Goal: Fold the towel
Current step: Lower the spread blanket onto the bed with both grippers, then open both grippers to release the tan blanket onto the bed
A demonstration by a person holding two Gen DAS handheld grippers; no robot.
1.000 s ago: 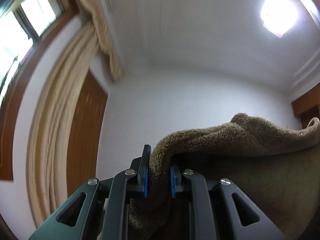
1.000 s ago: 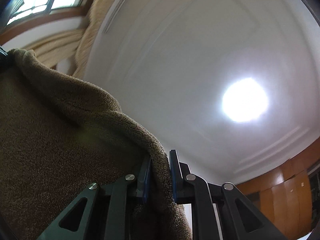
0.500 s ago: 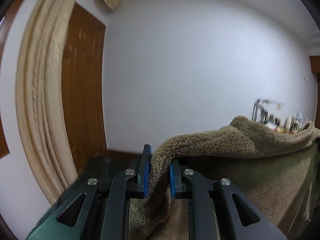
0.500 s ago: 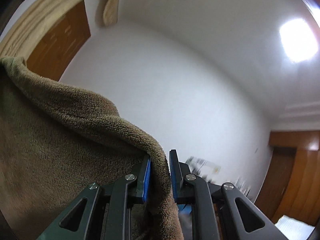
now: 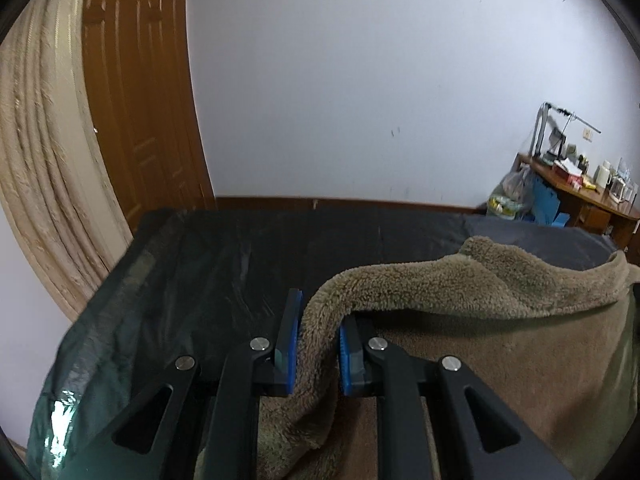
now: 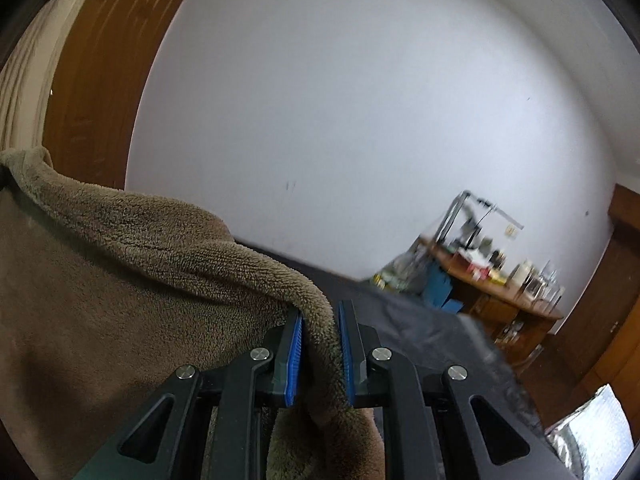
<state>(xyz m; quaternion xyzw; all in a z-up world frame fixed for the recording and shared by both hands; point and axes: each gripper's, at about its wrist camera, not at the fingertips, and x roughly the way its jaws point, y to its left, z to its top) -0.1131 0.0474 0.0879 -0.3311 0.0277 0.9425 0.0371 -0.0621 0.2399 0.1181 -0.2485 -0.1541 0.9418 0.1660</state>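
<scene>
— Brown fleece fills most of both views. What is it hanging from?

— That is the towel [image 5: 500,344], and it is held up by its top edge between the two tools. The left tool [image 5: 316,344] has its blue-padded fingers nearly closed on one end of that edge, pile bunched between the pads. The right tool [image 6: 320,354] pinches the other end the same way, only a narrow strip of cloth in its gap.

— Where does the cloth go from each grip?

— From the left tool the edge runs off to its right and sags slightly; the sheet drops below it. From the right tool [image 6: 320,354] the towel [image 6: 120,300] spreads to its left and down.

— And beyond the tools?

— Ahead of the left tool lies a dark surface [image 5: 224,264] with a glossy, wrinkled look, like a plastic-covered bed or desk; I cannot tell which. Behind it stands a white wall [image 5: 360,80]. To the left are a brown wooden door [image 5: 136,100] and a beige curtain [image 5: 40,160].

— Anything smaller?

— Far to the right, a wooden side table [image 5: 588,196] crowded with small items, too blurred to name.
</scene>
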